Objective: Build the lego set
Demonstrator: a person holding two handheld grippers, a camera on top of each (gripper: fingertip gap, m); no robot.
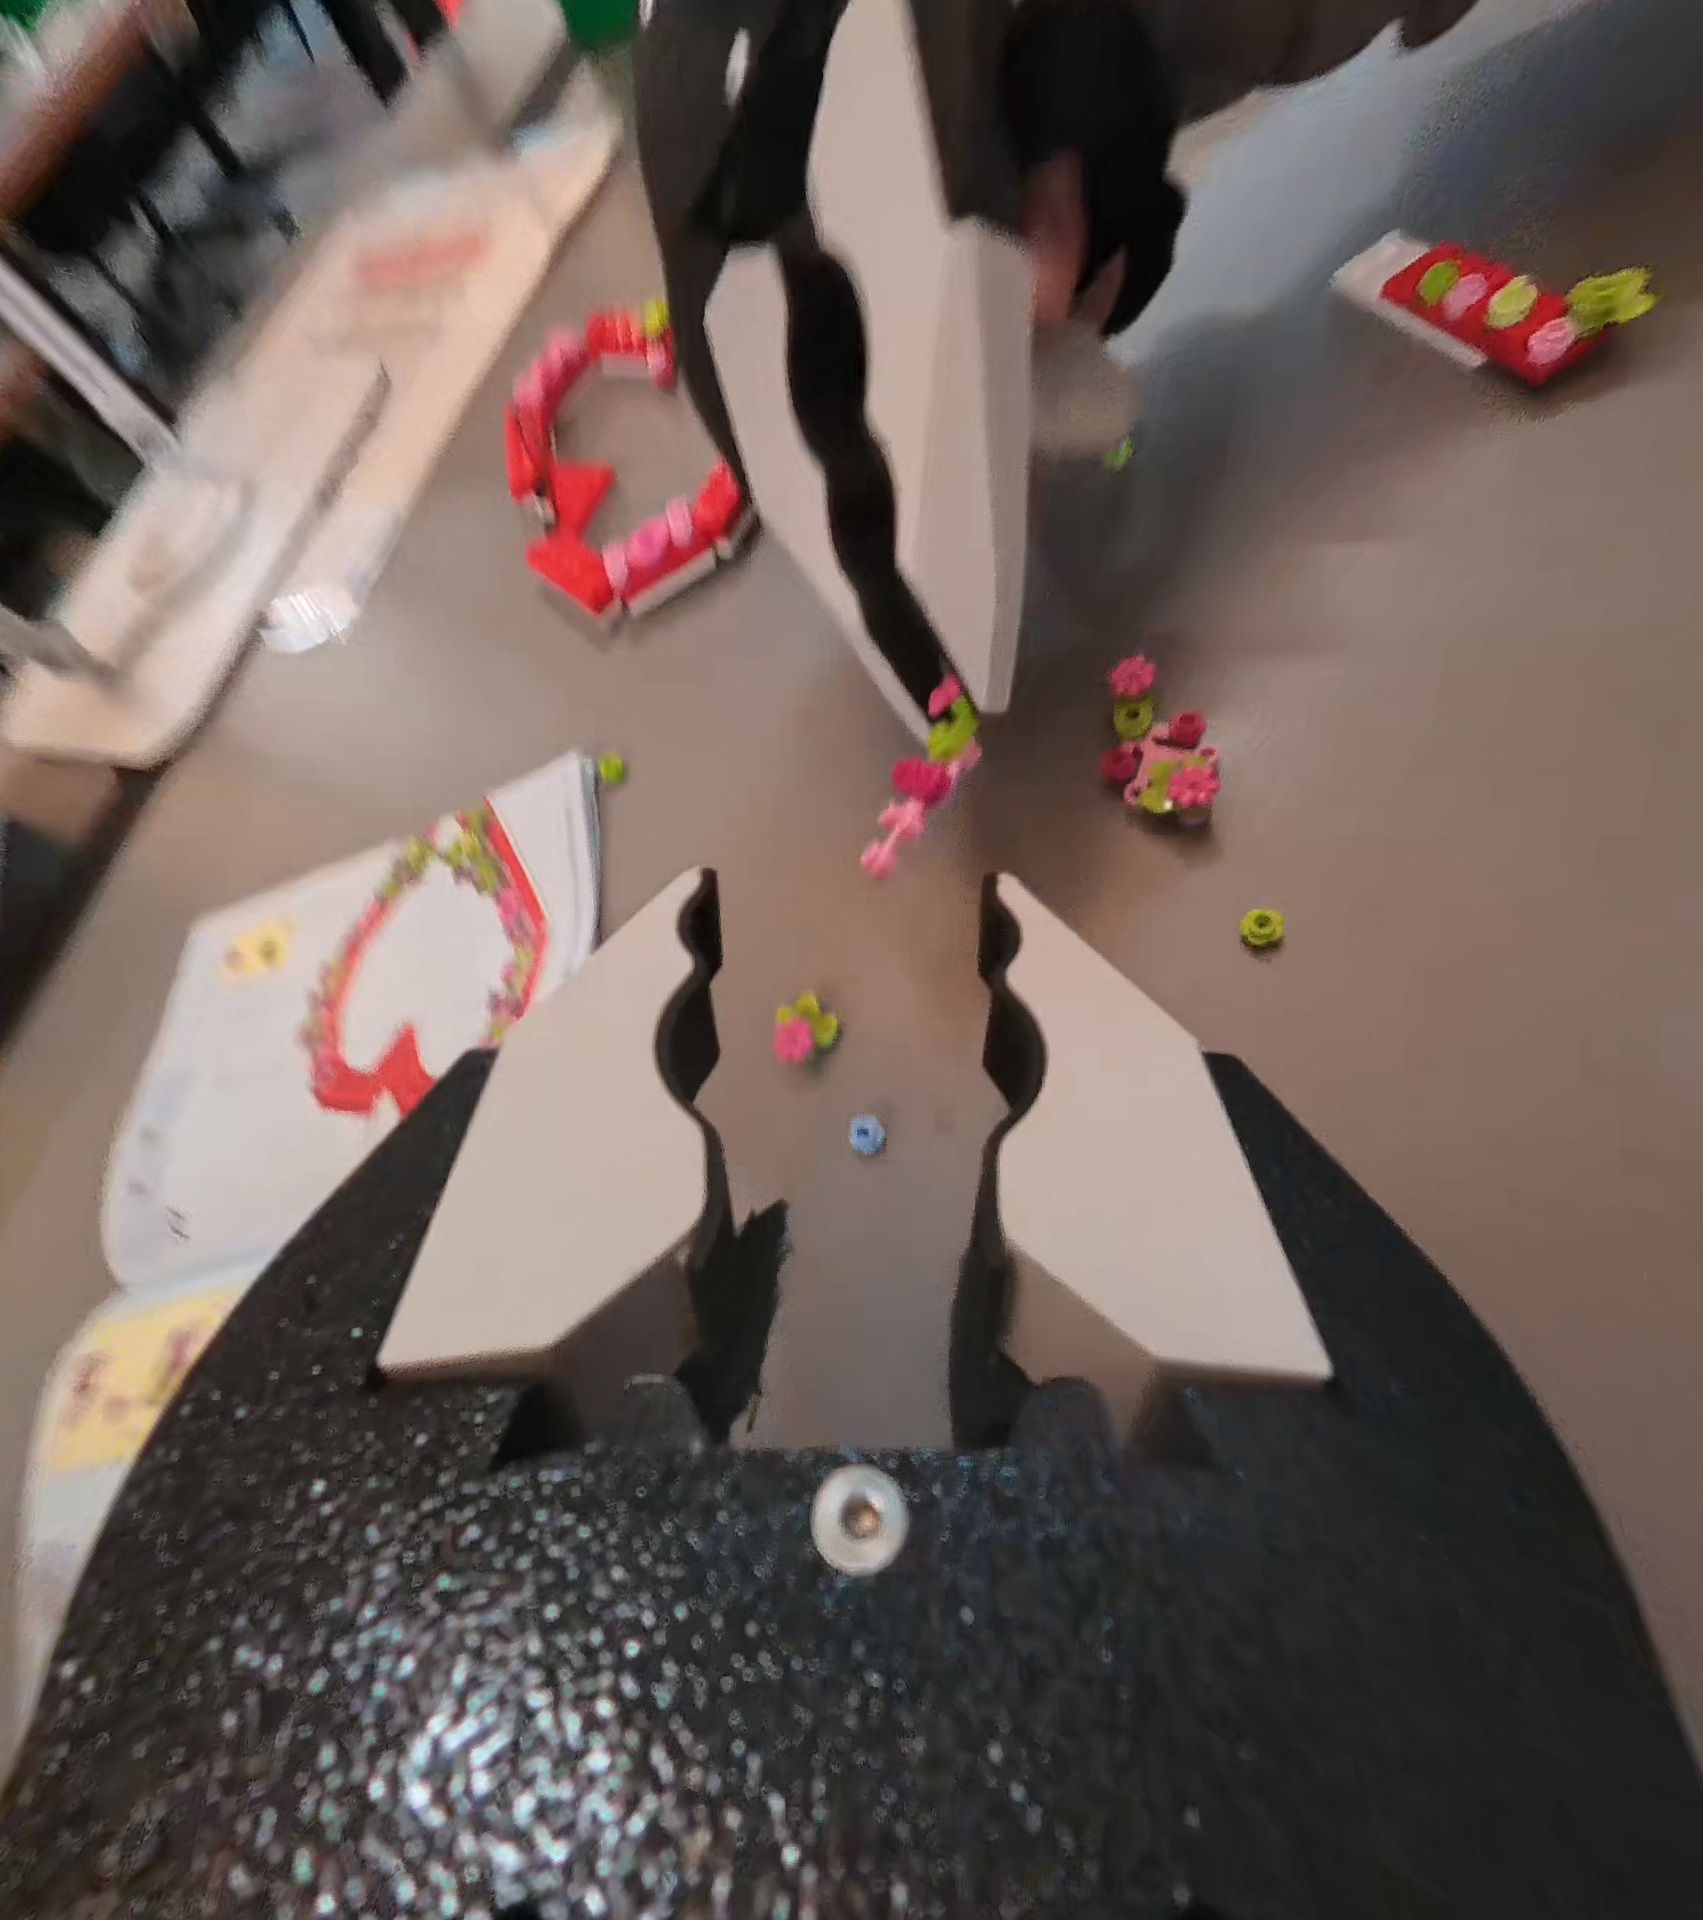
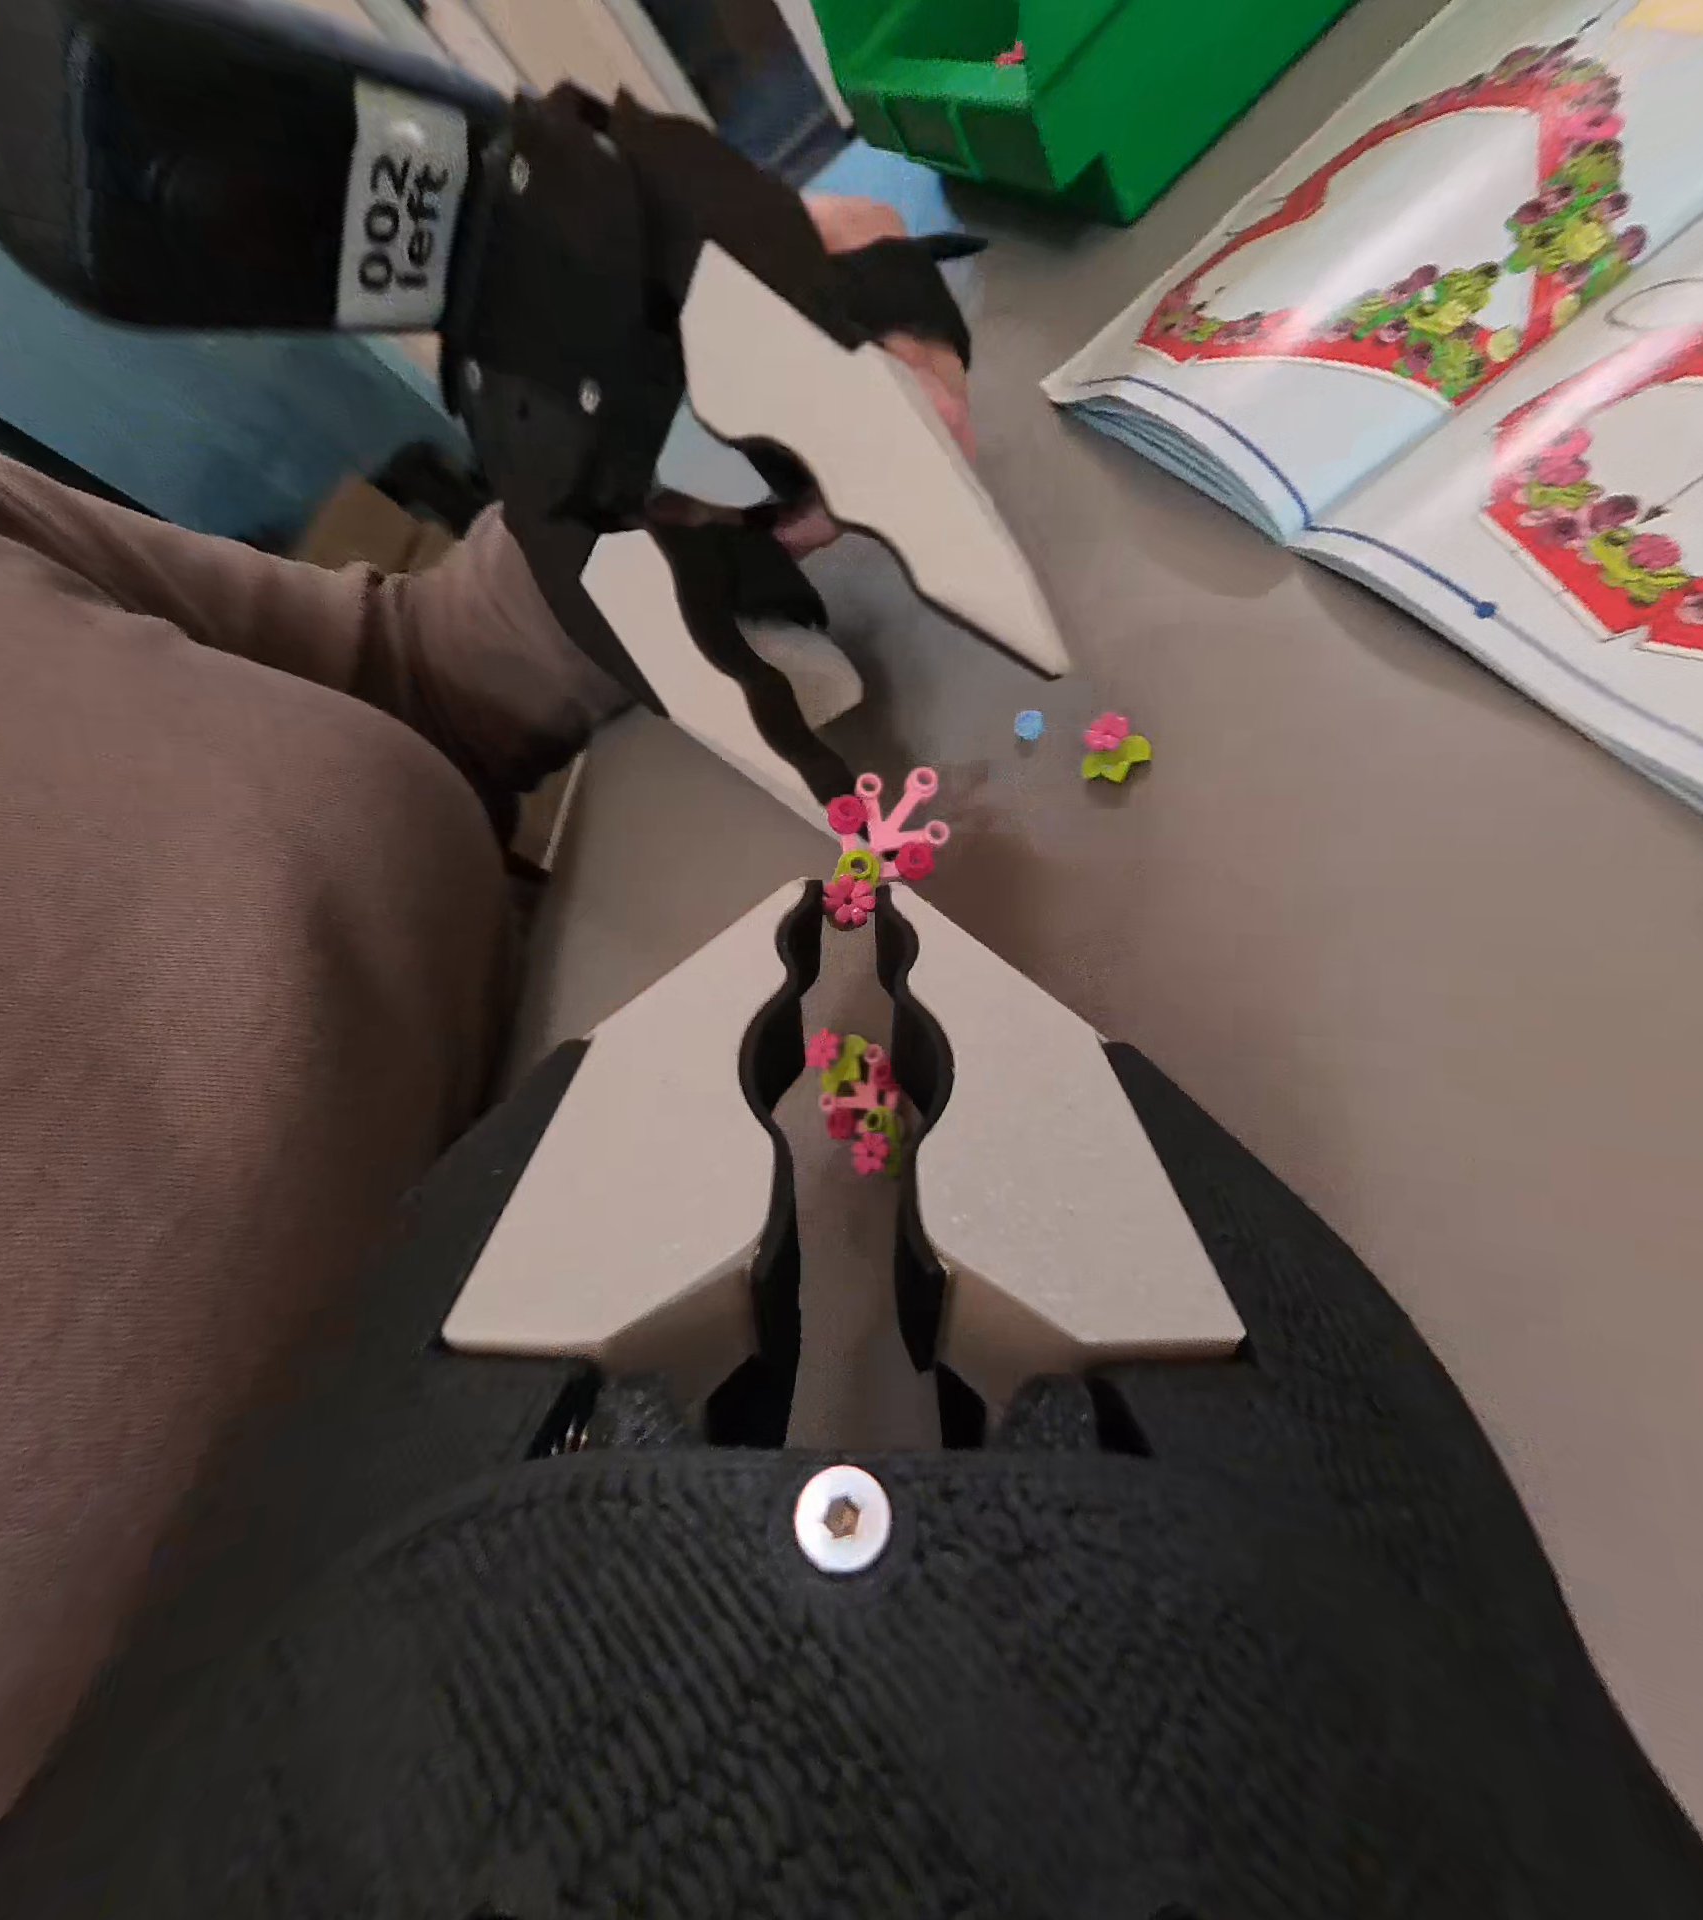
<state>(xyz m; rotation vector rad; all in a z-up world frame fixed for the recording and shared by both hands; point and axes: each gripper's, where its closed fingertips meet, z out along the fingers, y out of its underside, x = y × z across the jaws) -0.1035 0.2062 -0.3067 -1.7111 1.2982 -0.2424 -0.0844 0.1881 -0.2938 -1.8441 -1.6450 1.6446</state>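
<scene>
**Right gripper pinches a flowered pink stem; left gripper hangs spread above the table**

In the right wrist view, the right gripper (image 2: 849,902) sits at centre frame, its jaws closed on a pink branching stem (image 2: 886,826) that carries two magenta flowers and one lime stud, with a third magenta flower right at the tips. The left gripper (image 1: 849,914) has its jaws spread wide with nothing between them; it fills the lower half of the left wrist view.

On the grey table (image 1: 1449,1039), that view counts two red builds: a heart-shaped frame (image 1: 618,468) at upper centre and a red strip with flowers (image 1: 1512,307) at upper right. One flower cluster (image 1: 1164,753) lies at right of centre. Loose pieces number three near the bottom fingers: one pink flower on a lime leaf (image 1: 805,1029), one small blue stud (image 1: 866,1135) and one lime round piece (image 1: 1262,927). One open instruction booklet (image 1: 359,1029) lies at left, and one green bin (image 2: 1065,94) stands at the top of the right wrist view.
</scene>
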